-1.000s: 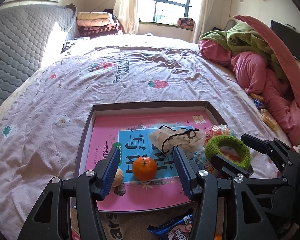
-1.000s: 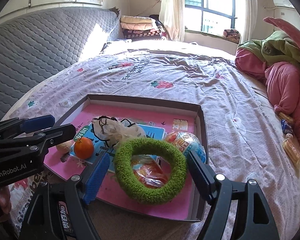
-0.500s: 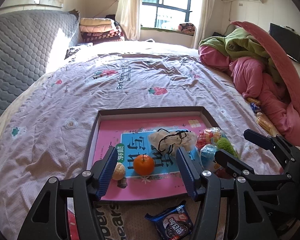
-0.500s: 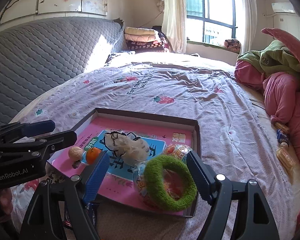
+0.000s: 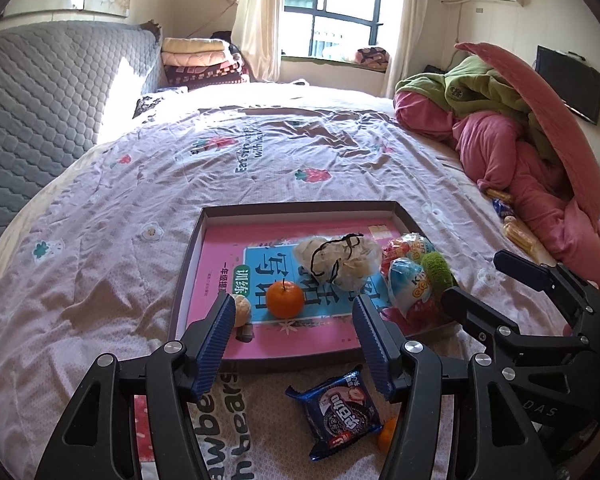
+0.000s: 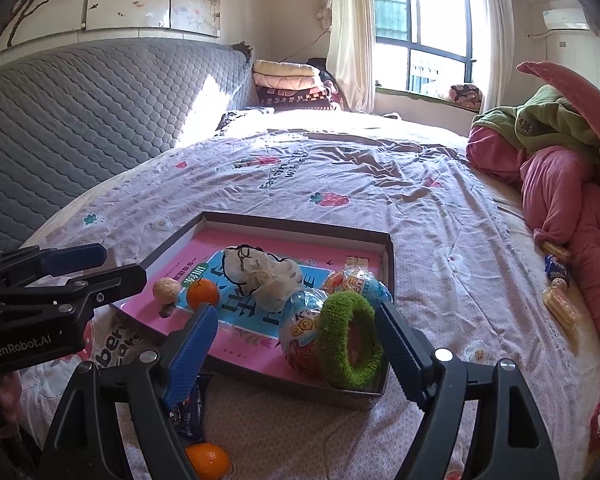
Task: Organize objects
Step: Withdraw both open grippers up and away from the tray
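Left wrist view shows the left hand-held gripper [image 5: 294, 322] spread wide and holding nothing, above the near edge of a shallow box [image 5: 300, 210] on the bed [image 5: 260, 148]. Inside the box a pink book [image 5: 296, 336] lies flat, with an orange [image 5: 285, 299], a walnut [image 5: 242, 310] to its left, a crumpled white bag [image 5: 340, 258] and two wrapped egg toys [image 5: 410, 284] on top. A blue cookie packet [image 5: 342, 414] lies on the bed just in front of the box, a second orange [image 5: 387, 434] beside it.

Right wrist view shows the right hand-held gripper [image 6: 294, 342] also spread and empty. A green fuzzy ring [image 6: 350, 340] stands on edge in the box's near right corner, leaning against an egg toy, between the blue pads [image 6: 192, 350] but apart from both.
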